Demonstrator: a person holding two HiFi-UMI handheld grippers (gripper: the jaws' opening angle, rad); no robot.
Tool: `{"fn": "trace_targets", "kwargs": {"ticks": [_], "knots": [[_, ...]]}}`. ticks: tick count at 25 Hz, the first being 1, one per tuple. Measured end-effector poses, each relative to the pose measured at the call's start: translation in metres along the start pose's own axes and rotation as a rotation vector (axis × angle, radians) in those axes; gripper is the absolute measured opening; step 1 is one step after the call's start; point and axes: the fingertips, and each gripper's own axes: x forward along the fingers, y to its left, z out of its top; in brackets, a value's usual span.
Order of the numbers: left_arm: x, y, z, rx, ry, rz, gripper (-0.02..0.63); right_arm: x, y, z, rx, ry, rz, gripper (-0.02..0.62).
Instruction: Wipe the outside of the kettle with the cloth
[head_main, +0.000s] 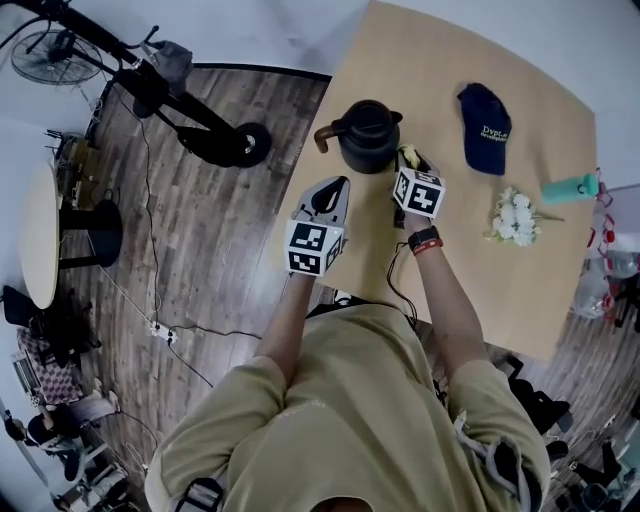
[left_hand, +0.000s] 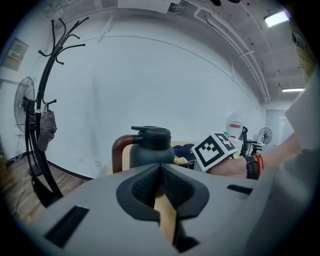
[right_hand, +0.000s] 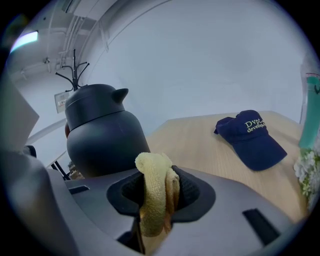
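A dark kettle (head_main: 367, 135) with a brown handle stands on the wooden table (head_main: 460, 250) near its left edge; it also shows in the left gripper view (left_hand: 150, 147) and the right gripper view (right_hand: 102, 132). My right gripper (head_main: 408, 160) is shut on a yellow cloth (right_hand: 156, 192), just right of the kettle's body and close to it. The cloth (head_main: 408, 156) peeks out beside the kettle. My left gripper (head_main: 335, 187) is shut with nothing in it, a little in front of the kettle by the table's left edge.
A navy cap (head_main: 486, 125) lies right of the kettle, also in the right gripper view (right_hand: 255, 140). White flowers (head_main: 514, 217) and a teal bottle (head_main: 570, 187) sit further right. A coat stand (left_hand: 42, 125) and wooden floor are off the table's left.
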Motion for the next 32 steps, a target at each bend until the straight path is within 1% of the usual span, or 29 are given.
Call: {"fn": "trace_targets", "kwargs": {"ticks": [3, 6, 9, 13, 16, 19, 21, 25, 29, 32], "knots": [[0.0, 0.002, 0.001, 0.0, -0.005, 0.004, 0.023, 0.004, -0.001, 0.002, -0.015, 0.003, 0.009, 0.135], [-0.001, 0.003, 0.0, -0.007, -0.008, 0.008, 0.023, -0.003, -0.003, 0.0, -0.003, -0.005, 0.003, 0.135], [-0.004, 0.004, 0.0, -0.015, -0.012, 0.013, 0.023, -0.017, -0.003, -0.007, 0.05, -0.013, -0.001, 0.137], [-0.011, 0.01, -0.001, -0.019, -0.013, 0.025, 0.023, -0.037, 0.008, -0.026, 0.127, 0.002, 0.022, 0.137], [-0.018, 0.019, -0.003, -0.028, -0.015, 0.045, 0.023, -0.045, 0.03, -0.045, 0.178, 0.034, 0.066, 0.137], [-0.027, 0.03, -0.003, -0.038, -0.018, 0.073, 0.023, -0.044, 0.059, -0.063, 0.232, 0.068, 0.13, 0.137], [-0.034, 0.039, -0.004, -0.045, -0.019, 0.093, 0.023, -0.041, 0.077, -0.071, 0.269, 0.088, 0.155, 0.137], [-0.045, 0.056, -0.009, -0.058, -0.015, 0.131, 0.023, -0.03, 0.106, -0.078, 0.331, 0.114, 0.192, 0.137], [-0.057, 0.069, -0.012, -0.069, -0.013, 0.163, 0.023, -0.018, 0.134, -0.082, 0.37, 0.139, 0.234, 0.137], [-0.064, 0.079, -0.014, -0.078, -0.014, 0.183, 0.023, -0.007, 0.149, -0.084, 0.39, 0.152, 0.249, 0.137]]}}
